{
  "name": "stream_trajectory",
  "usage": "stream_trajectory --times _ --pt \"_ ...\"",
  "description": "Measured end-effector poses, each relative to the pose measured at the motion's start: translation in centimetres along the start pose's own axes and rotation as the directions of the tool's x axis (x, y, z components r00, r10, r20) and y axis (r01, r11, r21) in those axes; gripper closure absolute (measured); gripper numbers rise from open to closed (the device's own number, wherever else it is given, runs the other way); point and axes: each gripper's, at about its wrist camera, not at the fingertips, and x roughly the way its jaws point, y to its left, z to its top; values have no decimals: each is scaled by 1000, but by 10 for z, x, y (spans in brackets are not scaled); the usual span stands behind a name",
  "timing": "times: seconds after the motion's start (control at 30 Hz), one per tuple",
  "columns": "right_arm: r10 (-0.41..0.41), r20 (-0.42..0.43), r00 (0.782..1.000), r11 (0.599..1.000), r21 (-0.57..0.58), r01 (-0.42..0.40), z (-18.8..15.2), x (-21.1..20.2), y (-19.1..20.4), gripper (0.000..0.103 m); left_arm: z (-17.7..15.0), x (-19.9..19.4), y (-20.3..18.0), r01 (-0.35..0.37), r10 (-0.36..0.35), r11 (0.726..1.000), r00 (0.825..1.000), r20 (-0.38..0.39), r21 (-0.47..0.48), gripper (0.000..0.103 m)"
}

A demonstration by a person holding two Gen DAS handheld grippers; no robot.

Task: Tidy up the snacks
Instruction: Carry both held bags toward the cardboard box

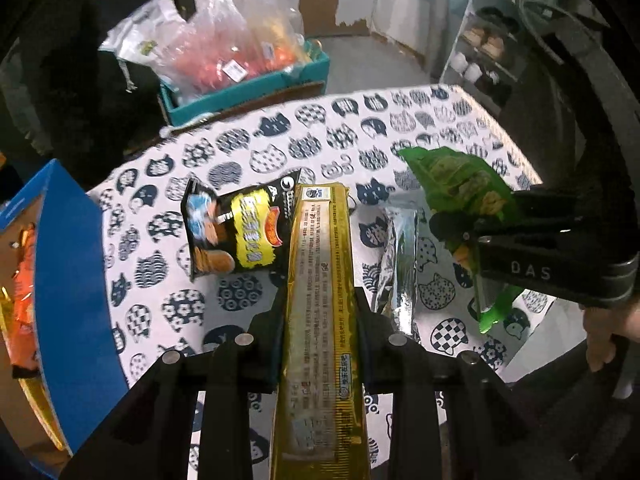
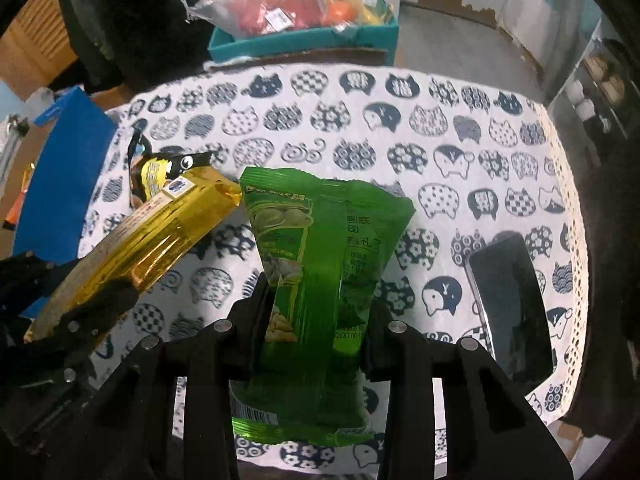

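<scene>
My left gripper [image 1: 320, 304] is shut on a long gold snack pack [image 1: 320, 280] and holds it above the cat-print table; the pack also shows in the right wrist view [image 2: 160, 232]. My right gripper [image 2: 316, 300] is shut on a green snack bag [image 2: 320, 248], held above the table; the bag also shows at the right of the left wrist view [image 1: 460, 188]. A black and yellow snack bag [image 1: 236, 232] lies on the tablecloth left of the gold pack. A silver packet [image 1: 400, 264] lies on the cloth to its right.
A blue box [image 1: 72, 280] with orange packs inside stands at the table's left edge. A dark phone [image 2: 512, 300] lies on the table at the right. A teal crate [image 1: 248, 92] with bagged goods sits beyond the far edge. Shelves [image 1: 480, 60] stand at far right.
</scene>
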Motion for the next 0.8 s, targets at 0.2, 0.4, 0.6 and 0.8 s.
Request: stream_trajectory --times 0.2,0.4,0.6,0.8 --pt "20 36 999 999 -30 -19 12 -17 19 68 -2 -30 17 -22 24 999 997 75 -37 74" --pt "38 62 997 997 -64 -34 19 -29 40 68 -4 -52 31 -19 28 998 991 128 -65 74" --pt "54 78 995 994 -97 -46 27 -38 63 68 -7 -76 48 -30 48 995 982 182 -100 74" --pt "72 92 993 990 -124 -60 37 -45 86 68 -12 -102 76 -71 106 986 964 242 -148 74"
